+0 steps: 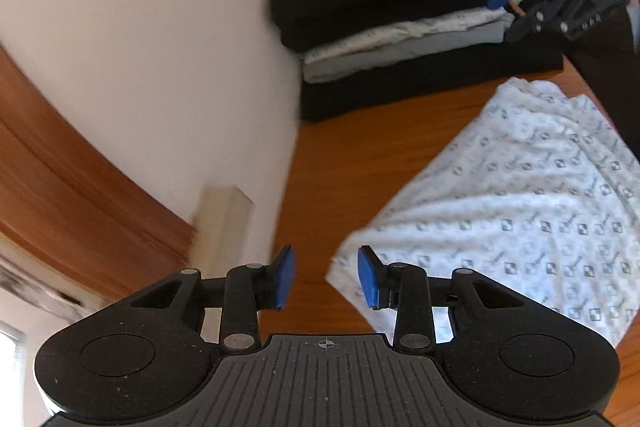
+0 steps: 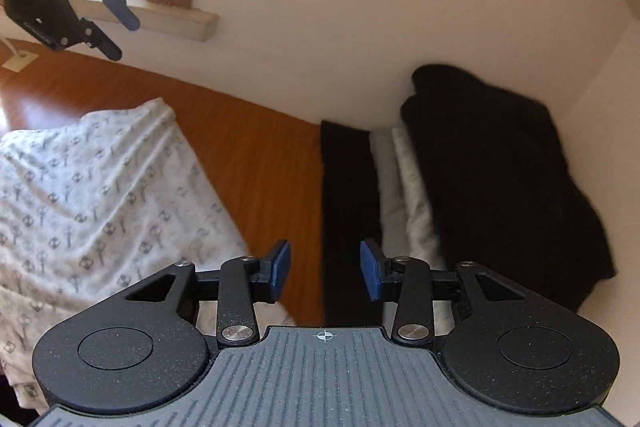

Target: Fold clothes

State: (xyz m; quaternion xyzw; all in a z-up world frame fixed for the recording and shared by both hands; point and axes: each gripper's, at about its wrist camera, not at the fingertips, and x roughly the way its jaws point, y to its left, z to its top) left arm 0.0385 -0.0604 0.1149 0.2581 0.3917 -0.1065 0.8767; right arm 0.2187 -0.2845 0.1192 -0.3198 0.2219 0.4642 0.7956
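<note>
Your left gripper (image 1: 326,277) and right gripper (image 2: 325,271) both gape wide, empty. One printed cloth (image 1: 520,203) lies lower right, edges cut off — one blurred stack (image 1: 400,27) sits upper centre.

Right hand-held gripper (image 2: 325,271) agape, empty — patterned cloth (image 2: 100,195) left, folded stack (image 2: 480,179) right.

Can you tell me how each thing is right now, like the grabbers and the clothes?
left gripper: open, holding nothing, raised above the table.
right gripper: open, holding nothing, raised above the table.
patterned white garment: lying spread on the table, rumpled, not yet folded small.
stack of clothes: folded and piled in the corner against the wall, black piece on top.
wooden table: bare between garment and stack.
</note>
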